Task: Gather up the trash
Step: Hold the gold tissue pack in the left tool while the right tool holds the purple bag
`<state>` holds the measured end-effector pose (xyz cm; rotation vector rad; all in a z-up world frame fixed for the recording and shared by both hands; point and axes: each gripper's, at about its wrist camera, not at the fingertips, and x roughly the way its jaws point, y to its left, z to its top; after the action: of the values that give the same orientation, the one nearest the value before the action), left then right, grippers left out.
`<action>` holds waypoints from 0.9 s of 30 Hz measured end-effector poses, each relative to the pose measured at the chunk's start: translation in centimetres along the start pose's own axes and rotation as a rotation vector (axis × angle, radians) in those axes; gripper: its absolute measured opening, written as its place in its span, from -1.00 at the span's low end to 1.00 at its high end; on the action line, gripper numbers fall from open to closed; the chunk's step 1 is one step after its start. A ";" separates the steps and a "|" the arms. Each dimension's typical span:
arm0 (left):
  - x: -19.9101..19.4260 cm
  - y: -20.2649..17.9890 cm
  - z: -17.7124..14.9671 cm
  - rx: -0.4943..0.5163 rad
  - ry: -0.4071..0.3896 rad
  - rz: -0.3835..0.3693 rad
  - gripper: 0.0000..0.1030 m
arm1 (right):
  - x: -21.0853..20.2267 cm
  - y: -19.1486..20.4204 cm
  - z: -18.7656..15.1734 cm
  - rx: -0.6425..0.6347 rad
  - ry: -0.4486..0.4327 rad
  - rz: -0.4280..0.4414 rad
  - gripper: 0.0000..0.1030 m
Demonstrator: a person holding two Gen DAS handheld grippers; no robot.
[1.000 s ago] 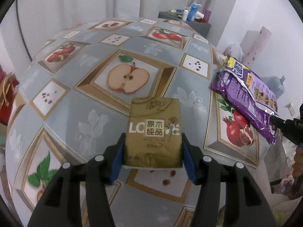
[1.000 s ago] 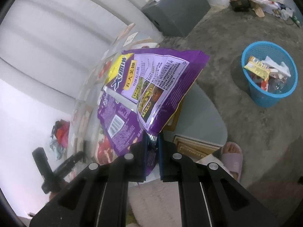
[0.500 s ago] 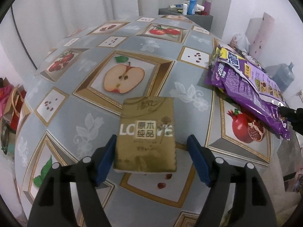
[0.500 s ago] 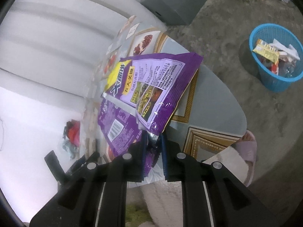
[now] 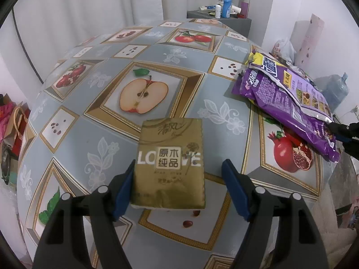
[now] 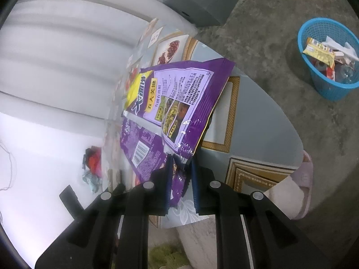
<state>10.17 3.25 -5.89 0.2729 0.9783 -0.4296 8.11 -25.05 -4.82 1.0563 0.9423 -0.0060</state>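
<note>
The gold tissue pack (image 5: 169, 163) lies flat on the table (image 5: 107, 103), just on the near side of the printed apple (image 5: 143, 95), and it sits between the blue pads of my left gripper (image 5: 179, 188). Those jaws stand apart: the left pad is at the pack's edge, the right pad is clear of it with cloth showing in the gap, so nothing is gripped here.

To the right of the pack, by the table's edge, are the purple bags (image 5: 289, 98), one lying over the other. My right gripper (image 6: 181, 180) has the lower corner of a bag (image 6: 179, 103) between its pads. The jaws are nearly together, yet a slit shows beside the foil on the right pad, so I judge the hold loose at best and read them as not clamped.

The blue basket (image 6: 323, 89) stands on the floor well beyond the bags, already holding wrappers. A slippered foot (image 6: 300, 192) is near the table edge.

To do this step well, I would centre the left pads on the pack's long sides, then close until it dimples before lifting. On the right I would squeeze fully on the sealed seam, not the slick face, and lift slowly so the second bag slides off rather than dragging along.
</note>
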 end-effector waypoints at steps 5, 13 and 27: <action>0.0 0.0 0.0 0.001 -0.002 -0.001 0.40 | -0.2 -0.1 -0.4 0.000 -0.001 -0.003 -0.73; -0.1 -0.1 0.0 0.002 -0.005 -0.001 0.40 | -0.2 -0.1 -0.3 -0.002 0.000 -0.003 -0.74; -0.1 -0.1 0.0 0.002 -0.004 -0.001 0.40 | 0.0 0.0 -0.4 0.003 -0.002 -0.001 -0.75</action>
<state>10.09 3.17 -5.85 0.2732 0.9742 -0.4319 7.81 -24.73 -4.87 1.0588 0.9409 -0.0098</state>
